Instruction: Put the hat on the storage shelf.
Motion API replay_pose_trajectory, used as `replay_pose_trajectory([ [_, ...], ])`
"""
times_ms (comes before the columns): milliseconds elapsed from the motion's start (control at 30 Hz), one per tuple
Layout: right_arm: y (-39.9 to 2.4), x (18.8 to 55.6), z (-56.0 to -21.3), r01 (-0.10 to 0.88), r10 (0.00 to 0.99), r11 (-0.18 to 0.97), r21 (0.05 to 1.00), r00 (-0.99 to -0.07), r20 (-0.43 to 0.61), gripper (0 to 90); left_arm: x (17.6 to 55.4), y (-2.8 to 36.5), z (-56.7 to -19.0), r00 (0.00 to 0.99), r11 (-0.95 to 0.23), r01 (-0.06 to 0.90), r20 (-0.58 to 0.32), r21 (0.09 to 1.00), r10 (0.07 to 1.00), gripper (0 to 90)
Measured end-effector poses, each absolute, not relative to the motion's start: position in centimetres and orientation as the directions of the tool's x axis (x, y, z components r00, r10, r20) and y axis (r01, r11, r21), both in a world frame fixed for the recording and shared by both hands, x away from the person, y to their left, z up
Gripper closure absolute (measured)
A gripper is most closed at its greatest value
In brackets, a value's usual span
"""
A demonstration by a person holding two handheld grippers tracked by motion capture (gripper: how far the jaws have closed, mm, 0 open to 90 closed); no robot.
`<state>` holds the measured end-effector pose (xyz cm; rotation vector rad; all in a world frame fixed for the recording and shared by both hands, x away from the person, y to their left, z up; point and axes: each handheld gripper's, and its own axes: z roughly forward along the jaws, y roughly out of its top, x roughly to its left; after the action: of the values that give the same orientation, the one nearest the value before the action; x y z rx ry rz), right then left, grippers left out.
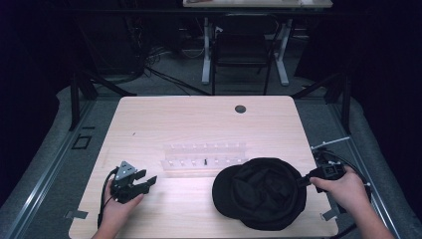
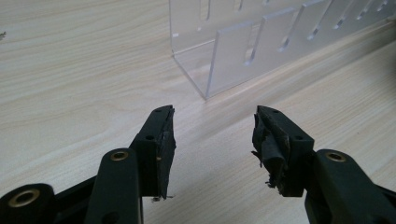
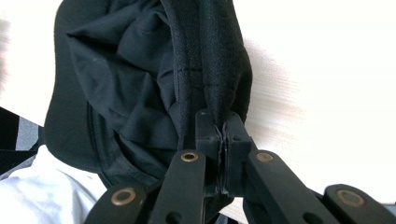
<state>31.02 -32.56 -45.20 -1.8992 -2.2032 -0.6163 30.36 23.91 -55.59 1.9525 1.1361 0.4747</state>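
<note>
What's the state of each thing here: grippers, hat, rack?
left gripper: jaws open, nothing between them, low over the table.
right gripper: shut on the hat's edge.
black hat: crumpled, inside facing up, at the table's right front, edge pinched.
clear acrylic rack: on the table, untouched; one small dark piece in it.

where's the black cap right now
In the high view the black cap lies at the table's near right, just right of the clear rack, its right edge pinched by the right gripper.

text: none legible | labels: none | brands: none | numbers: none | signs: none
</note>
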Motion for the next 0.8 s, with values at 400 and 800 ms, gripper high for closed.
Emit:
replay_pose_trajectory([
  [400,-30.6,31.0,-42.5,0.964,0.917,0.185,0.193,-0.240,0.319,87.8,30.4,24.0,-55.6,0.523,-0.265,0.544,-0.076,0.796,0.849,48.3],
  [800,-29.0,30.8,-40.5,0.959,0.908,0.168,0.228,-0.241,0.344,87.9,30.4,24.0,-55.6,0.523,-0.265,0.543,-0.074,0.797,0.849,48.3],
])
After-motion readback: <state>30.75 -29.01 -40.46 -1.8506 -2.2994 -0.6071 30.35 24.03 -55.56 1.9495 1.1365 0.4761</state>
